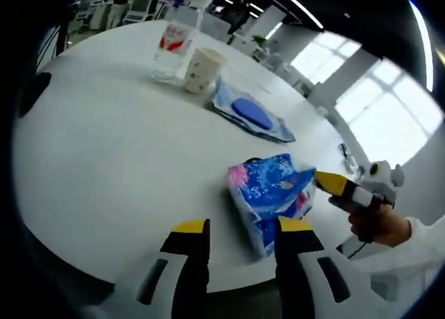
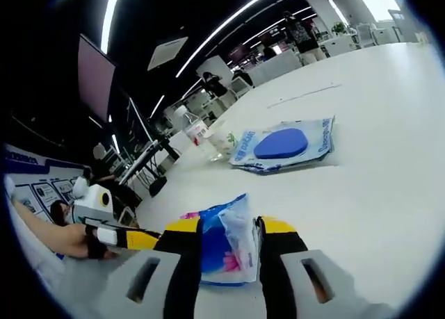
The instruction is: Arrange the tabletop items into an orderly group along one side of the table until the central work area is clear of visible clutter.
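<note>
Blue tissue pack (image 1: 270,194) is lying near the white table's (image 1: 111,159) edge, the right tool (image 2: 228,230) pinching its end; the left tool (image 1: 242,228) is hovering spread beside it, a flat blue packet (image 1: 252,113), paper cup (image 1: 201,69) and bottle (image 1: 174,44) sitting beyond.

The counter (image 1: 104,159) is smooth, matt white, catching a soft sheen from the windows. The tissue pack (image 1: 268,194) wears thin, crinkly blue plastic film, glossy where it creases. The flat wipes packet (image 1: 252,115) is slick printed plastic too. The cup (image 1: 201,70) looks like matt paper; the bottle (image 1: 172,48) is clear plastic with a printed label. The right tongs (image 2: 229,246) are black and yellow hard plastic.
</note>
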`<state>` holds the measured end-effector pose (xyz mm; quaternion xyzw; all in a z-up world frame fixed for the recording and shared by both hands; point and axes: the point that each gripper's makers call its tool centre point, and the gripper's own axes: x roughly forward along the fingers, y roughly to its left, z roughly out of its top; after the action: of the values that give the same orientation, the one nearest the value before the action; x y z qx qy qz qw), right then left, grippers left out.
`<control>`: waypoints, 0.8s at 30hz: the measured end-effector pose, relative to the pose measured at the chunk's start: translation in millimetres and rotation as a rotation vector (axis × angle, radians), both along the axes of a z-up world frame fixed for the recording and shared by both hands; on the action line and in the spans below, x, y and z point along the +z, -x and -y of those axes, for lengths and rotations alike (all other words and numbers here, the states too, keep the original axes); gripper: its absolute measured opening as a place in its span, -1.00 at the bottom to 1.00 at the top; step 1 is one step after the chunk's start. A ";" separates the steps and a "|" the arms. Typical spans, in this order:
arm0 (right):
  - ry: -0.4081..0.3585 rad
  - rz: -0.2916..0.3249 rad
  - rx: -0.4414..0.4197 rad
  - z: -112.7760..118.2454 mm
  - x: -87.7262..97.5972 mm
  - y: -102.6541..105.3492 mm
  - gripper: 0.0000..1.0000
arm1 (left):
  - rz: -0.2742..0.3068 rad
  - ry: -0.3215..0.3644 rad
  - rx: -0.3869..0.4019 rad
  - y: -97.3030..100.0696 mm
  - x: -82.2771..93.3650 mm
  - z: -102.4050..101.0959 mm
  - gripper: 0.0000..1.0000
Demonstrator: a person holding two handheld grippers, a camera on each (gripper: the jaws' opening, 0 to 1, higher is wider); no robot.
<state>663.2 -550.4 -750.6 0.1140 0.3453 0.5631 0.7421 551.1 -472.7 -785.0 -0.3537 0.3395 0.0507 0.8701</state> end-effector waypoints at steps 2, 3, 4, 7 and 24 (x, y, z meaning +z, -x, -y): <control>-0.005 -0.009 0.000 0.4 0.1 0.4 -0.73 | -0.001 0.003 -0.008 0.4 0.3 2.7 -0.61; -0.011 -0.032 -0.003 -0.1 0.6 2.1 -0.78 | 0.002 0.005 -0.013 0.1 0.4 3.7 -0.68; -0.013 -0.035 -0.005 0.0 0.7 3.0 -0.78 | 0.002 0.008 -0.015 -0.1 0.3 4.3 -0.77; -0.010 -0.038 -0.008 0.2 -0.4 4.2 -0.88 | 0.007 0.032 0.002 -2.4 1.4 6.1 -0.96; -0.042 -0.041 -0.053 11.1 12.4 -0.3 -1.00 | 0.081 -0.043 0.013 -13.7 24.8 2.1 -1.00</control>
<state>663.5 -561.6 -738.2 0.1500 0.3453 0.5480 0.7469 564.8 -474.9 -760.2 -0.3387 0.3005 0.0491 0.8903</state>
